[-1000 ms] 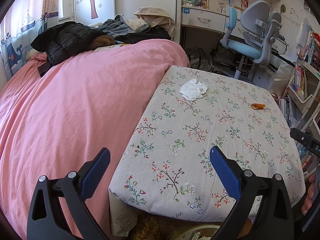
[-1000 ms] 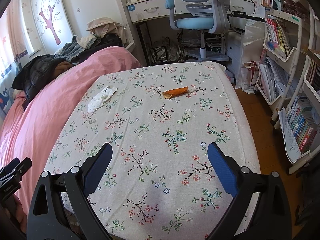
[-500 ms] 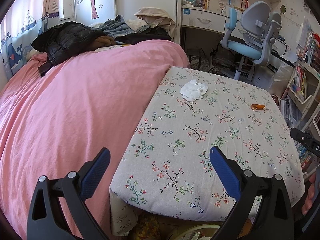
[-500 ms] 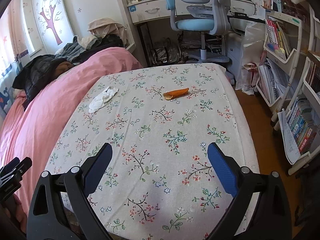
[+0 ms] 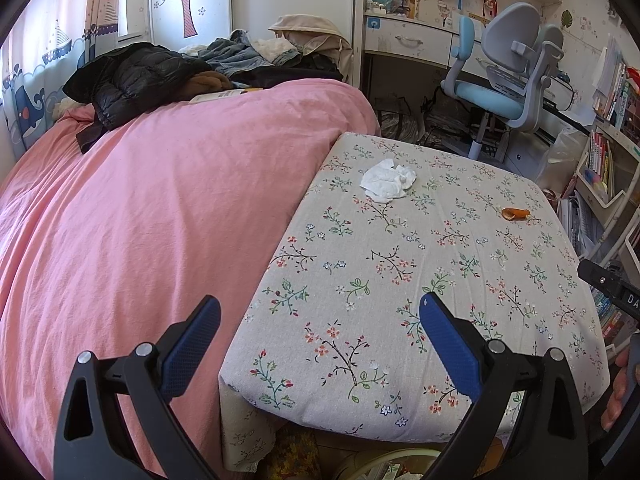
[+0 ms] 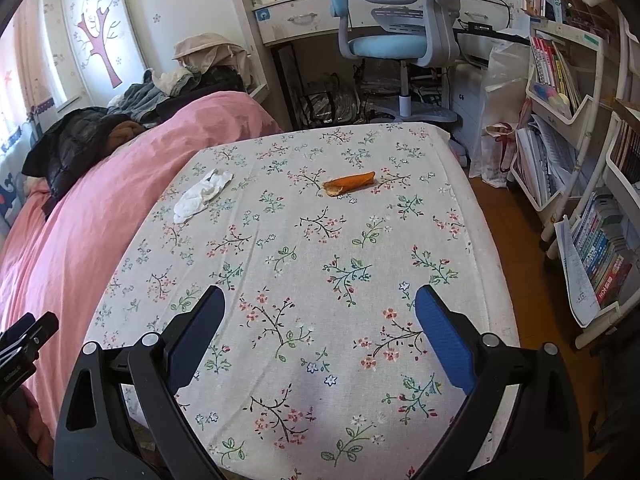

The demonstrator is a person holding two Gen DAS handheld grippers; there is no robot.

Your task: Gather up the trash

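A crumpled white tissue lies on the far left part of a table with a floral cloth. An orange peel lies toward the far right of it. My left gripper hangs open over the table's near left corner, well short of the tissue, with nothing between its blue pads. My right gripper is open too, above the near middle of the table, far from the peel.
A bed with a pink cover touches the table's left side, clothes piled at its far end. A blue-grey desk chair and desk stand behind. Bookshelves line the right wall. A bin rim shows below the table's near edge.
Both views have barely shifted; the right gripper has crept slightly forward. Both grippers stay open and the tissue and peel have not moved.
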